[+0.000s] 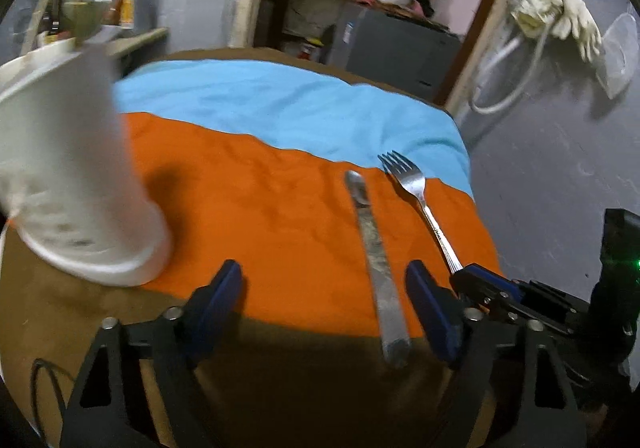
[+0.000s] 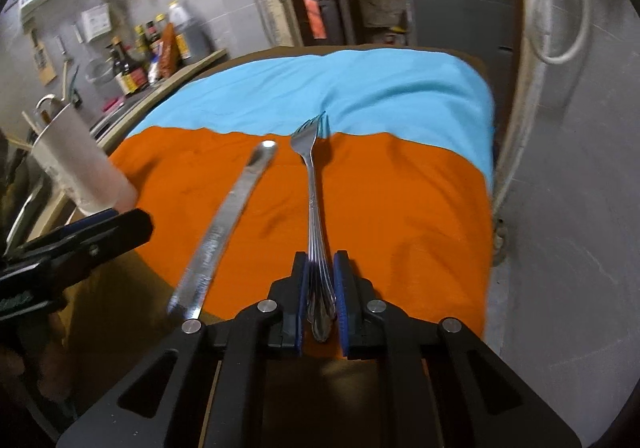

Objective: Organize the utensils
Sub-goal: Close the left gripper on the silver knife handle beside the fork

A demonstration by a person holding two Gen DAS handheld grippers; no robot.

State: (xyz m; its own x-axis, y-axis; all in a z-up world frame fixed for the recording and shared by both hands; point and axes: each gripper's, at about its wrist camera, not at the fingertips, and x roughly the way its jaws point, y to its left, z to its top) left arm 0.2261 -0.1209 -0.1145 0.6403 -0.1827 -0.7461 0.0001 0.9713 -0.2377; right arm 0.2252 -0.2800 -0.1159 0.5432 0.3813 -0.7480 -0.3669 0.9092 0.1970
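Observation:
A steel fork [image 2: 314, 184] lies along the orange cloth [image 2: 400, 216], its tines reaching the blue cloth [image 2: 360, 88]. My right gripper [image 2: 320, 284] is shut on the fork's handle end. To its left lies a butter knife [image 2: 224, 224]. In the left wrist view the knife [image 1: 376, 248] runs between my left gripper's fingers, close to the right finger [image 1: 424, 292] and not touched by either pad. My left gripper [image 1: 324, 284] stands open over the cloth's near edge. The fork [image 1: 420, 200] and the right gripper [image 1: 480, 284] show at the right. A white utensil holder [image 1: 80, 168] stands at the left.
The holder [image 2: 80, 164] has a few utensils sticking out of it. Sauce bottles [image 2: 152, 48] line a counter behind it. A grey cabinet [image 1: 400, 48] stands beyond the brown table [image 1: 300, 368]. Hoses [image 2: 560, 8] and a glove [image 1: 568, 16] hang on the right wall.

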